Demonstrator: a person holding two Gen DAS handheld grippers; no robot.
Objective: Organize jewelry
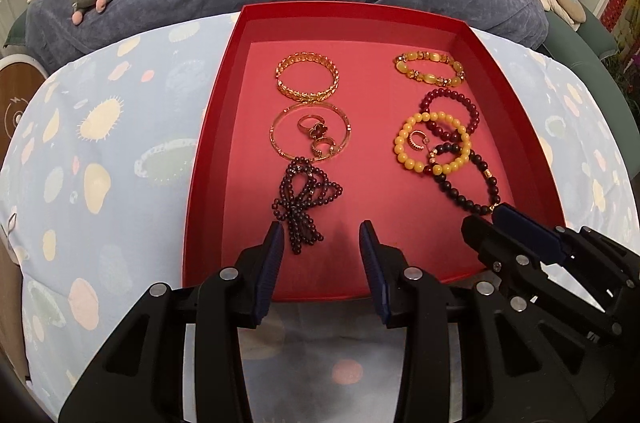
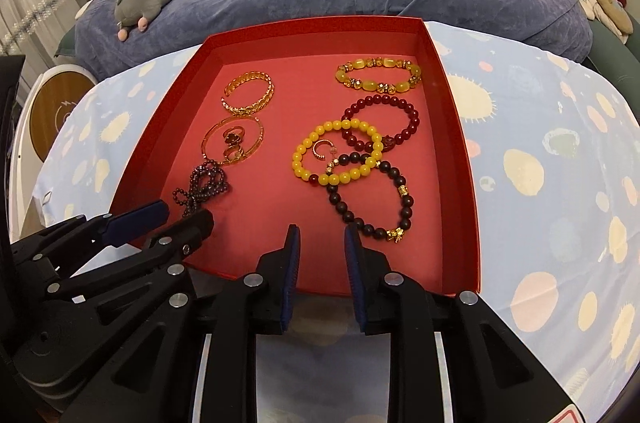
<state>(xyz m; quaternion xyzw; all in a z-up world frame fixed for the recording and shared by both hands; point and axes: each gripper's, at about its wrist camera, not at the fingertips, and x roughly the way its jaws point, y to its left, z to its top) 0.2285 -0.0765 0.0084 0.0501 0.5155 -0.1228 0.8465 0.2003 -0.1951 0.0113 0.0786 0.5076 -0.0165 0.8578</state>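
While both of your hand-held grippers hang over the near edge of the red tray (image 1: 216,127), neither holds anything: the left hand-held gripper (image 1: 320,235) has its jaws apart with bare tray floor between them, and the right hand-held gripper (image 2: 322,239) has a narrower gap, also empty. All the jewelry lies in the tray, which sits on a patterned cloth (image 1: 100,151). Left column, far to near: gold link bracelet (image 1: 308,77), thin gold bangle (image 1: 280,143) with rings inside it, dark bead bow (image 1: 306,199) just beyond your left jaws. Right column: amber bead bracelet (image 2: 378,75) far, then red bead bracelet (image 2: 400,103), yellow bead bracelet (image 2: 316,137) and dark bead bracelet (image 2: 360,219) overlapping. Bead strings likely light, floppy and round-surfaced, so they may roll or slip; pinch across the strand at a free stretch, away from overlaps. Bangle looks stiff; take its rim. Rings are tiny and fiddly.
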